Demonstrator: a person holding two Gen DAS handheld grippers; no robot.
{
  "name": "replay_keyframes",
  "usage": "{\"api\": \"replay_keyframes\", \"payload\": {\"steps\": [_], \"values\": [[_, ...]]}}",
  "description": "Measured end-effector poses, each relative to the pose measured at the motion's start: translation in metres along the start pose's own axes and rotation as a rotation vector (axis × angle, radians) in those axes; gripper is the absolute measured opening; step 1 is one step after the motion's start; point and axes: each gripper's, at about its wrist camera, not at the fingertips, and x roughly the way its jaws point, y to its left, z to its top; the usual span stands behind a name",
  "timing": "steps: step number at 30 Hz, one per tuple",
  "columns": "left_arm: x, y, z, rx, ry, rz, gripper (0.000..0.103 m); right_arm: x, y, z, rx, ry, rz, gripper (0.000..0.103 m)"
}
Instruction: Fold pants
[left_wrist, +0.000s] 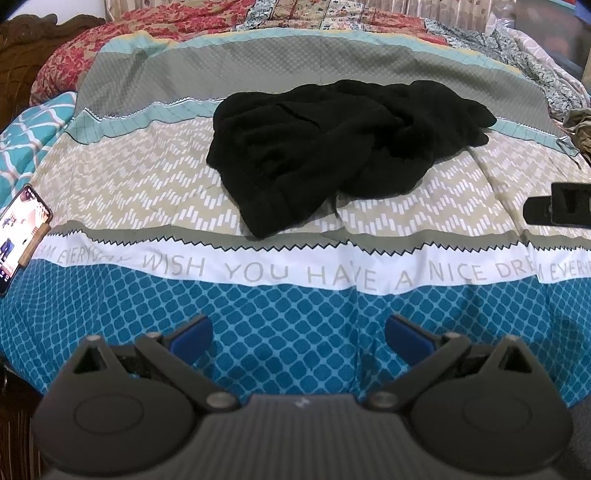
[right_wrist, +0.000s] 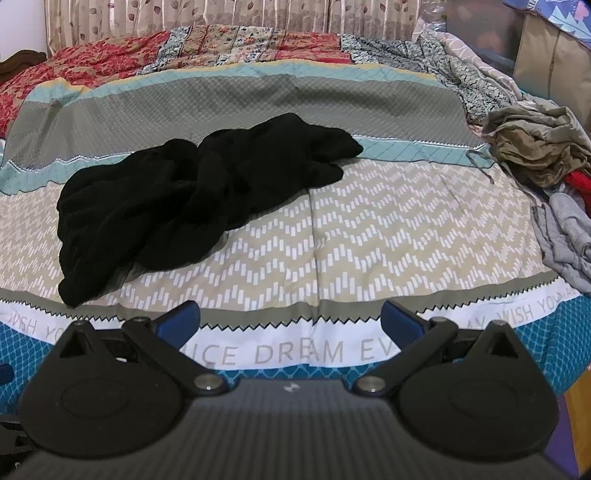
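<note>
Black pants (left_wrist: 332, 147) lie crumpled in a heap on the patterned bedspread (left_wrist: 147, 184), in the middle of the bed. They also show in the right wrist view (right_wrist: 184, 199), to the left of centre. My left gripper (left_wrist: 299, 332) is open and empty, held over the blue front edge of the bed, well short of the pants. My right gripper (right_wrist: 290, 319) is open and empty, over the white lettered band, to the right of the pants. Part of the right gripper (left_wrist: 561, 208) shows at the right edge of the left wrist view.
A phone (left_wrist: 18, 236) with a lit screen lies at the bed's left edge. A pile of olive, red and grey clothes (right_wrist: 546, 158) sits on the right side. Red floral bedding (right_wrist: 110, 62) lies at the back, with a curtain behind.
</note>
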Motion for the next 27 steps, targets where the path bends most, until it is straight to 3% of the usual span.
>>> {"api": "replay_keyframes", "payload": {"steps": [27], "values": [[0.015, -0.005, -0.003, 0.018, 0.070, 0.001, 0.103, 0.026, -0.002, -0.013, 0.020, 0.103, 0.034, 0.103]]}}
